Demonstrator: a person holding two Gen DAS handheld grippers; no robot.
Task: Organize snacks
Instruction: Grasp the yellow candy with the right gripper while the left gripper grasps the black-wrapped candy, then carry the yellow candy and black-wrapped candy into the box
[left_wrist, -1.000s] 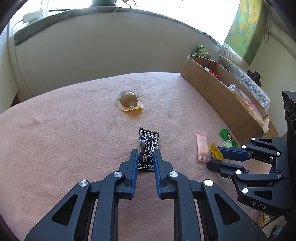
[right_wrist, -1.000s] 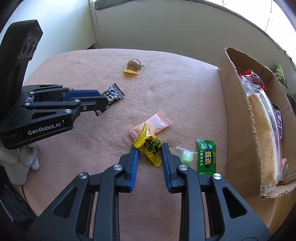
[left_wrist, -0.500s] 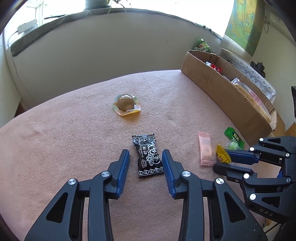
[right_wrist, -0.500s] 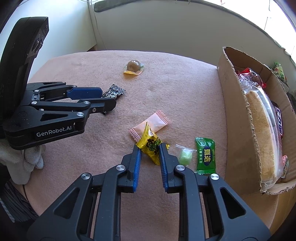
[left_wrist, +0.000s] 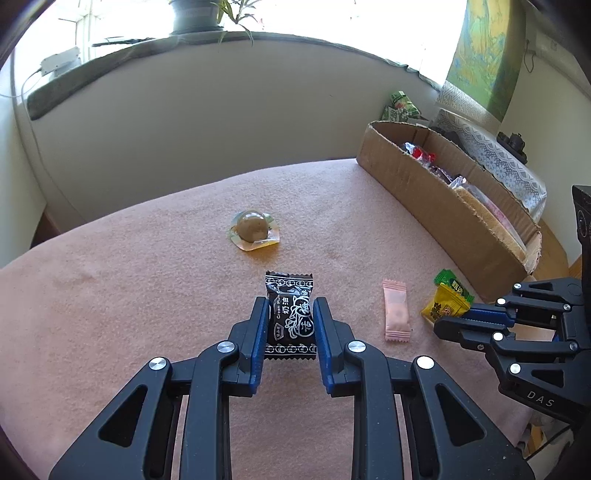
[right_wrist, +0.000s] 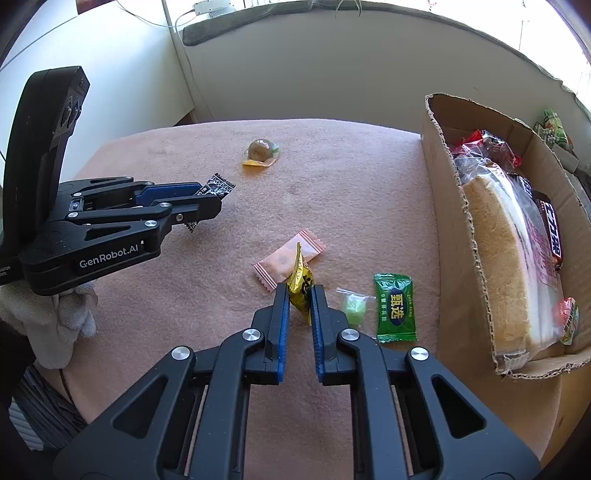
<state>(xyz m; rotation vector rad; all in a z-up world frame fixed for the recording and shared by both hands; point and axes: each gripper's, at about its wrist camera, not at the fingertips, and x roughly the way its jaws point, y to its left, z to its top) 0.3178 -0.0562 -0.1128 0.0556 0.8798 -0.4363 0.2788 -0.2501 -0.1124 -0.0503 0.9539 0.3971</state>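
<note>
My left gripper (left_wrist: 290, 314) is shut on a black plum-candy packet (left_wrist: 290, 308), held just above the pink cloth; it also shows in the right wrist view (right_wrist: 216, 186). My right gripper (right_wrist: 300, 295) is shut on a yellow candy wrapper (right_wrist: 301, 282), standing on edge; the wrapper shows in the left wrist view (left_wrist: 445, 304). A pink sachet (right_wrist: 290, 258), a pale green candy (right_wrist: 354, 308) and a green packet (right_wrist: 395, 308) lie on the cloth near the right gripper. A brown domed jelly cup (left_wrist: 253, 229) lies farther back.
An open cardboard box (right_wrist: 448, 206) stands along the right edge of the table, holding a bagged loaf of bread (right_wrist: 498, 254) and several wrapped snacks. A white wall and windowsill close off the back. The pink cloth (left_wrist: 129, 277) covers the table.
The left gripper opened half a second ago, then shut on the black packet and lifted it. The right gripper closed tighter on the yellow wrapper, which now stands upright.
</note>
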